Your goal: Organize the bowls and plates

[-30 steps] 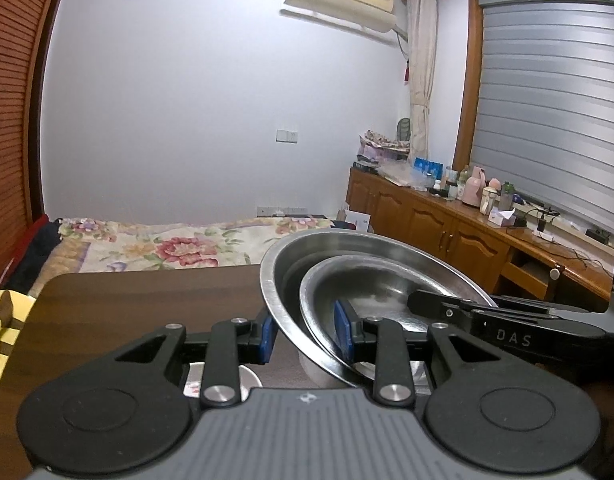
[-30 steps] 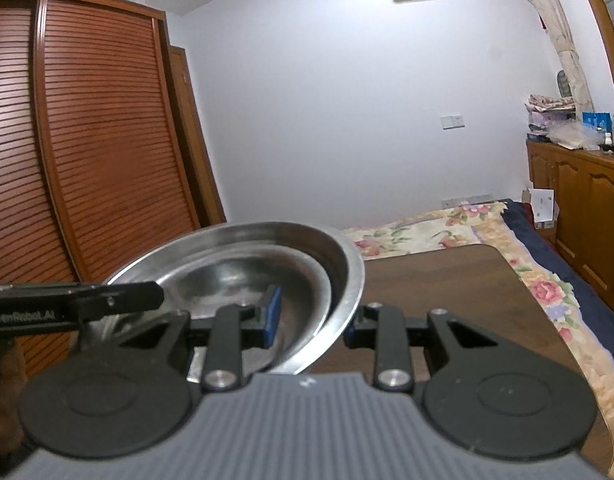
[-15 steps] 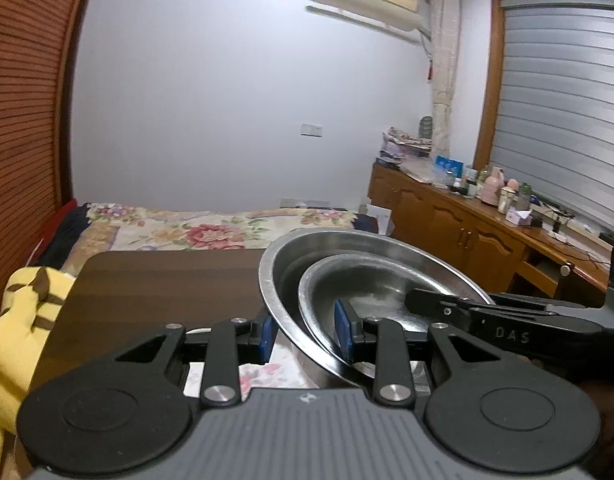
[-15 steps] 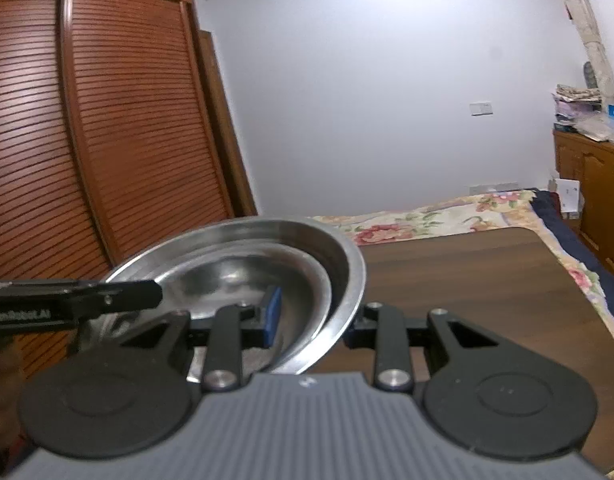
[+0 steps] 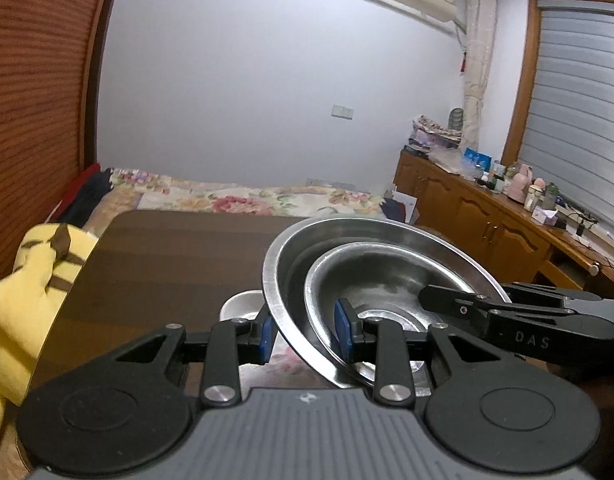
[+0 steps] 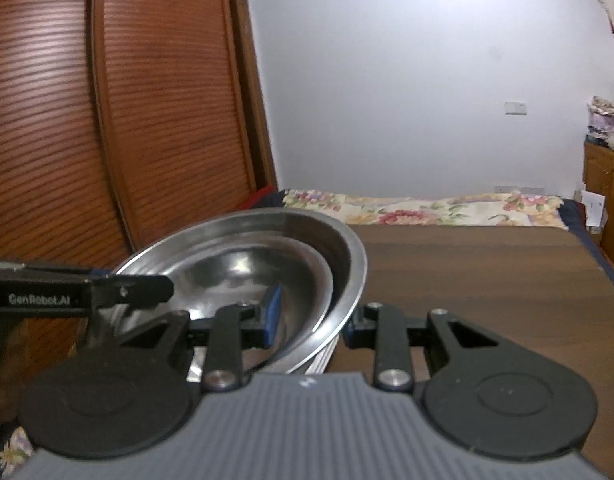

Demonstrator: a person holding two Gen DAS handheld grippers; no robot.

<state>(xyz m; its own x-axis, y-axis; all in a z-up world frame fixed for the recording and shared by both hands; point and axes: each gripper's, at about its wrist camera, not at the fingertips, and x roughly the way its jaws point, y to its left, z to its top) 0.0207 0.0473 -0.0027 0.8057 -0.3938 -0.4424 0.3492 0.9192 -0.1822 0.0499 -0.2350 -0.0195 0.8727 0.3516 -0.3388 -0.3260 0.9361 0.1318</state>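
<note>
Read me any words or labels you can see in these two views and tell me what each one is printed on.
"DAS": on the side of the right hand-held gripper, seen from the left wrist.
"GenRobot.AI": on the side of the left hand-held gripper, slightly blurred.
Items on the sideboard: labels too small to read.

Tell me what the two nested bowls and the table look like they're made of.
The nested bowls look like polished stainless steel: silvery, with mirror-like reflections inside. The table looks like dark wood or wood-look laminate: brown grain bands and a soft sheen.
</note>
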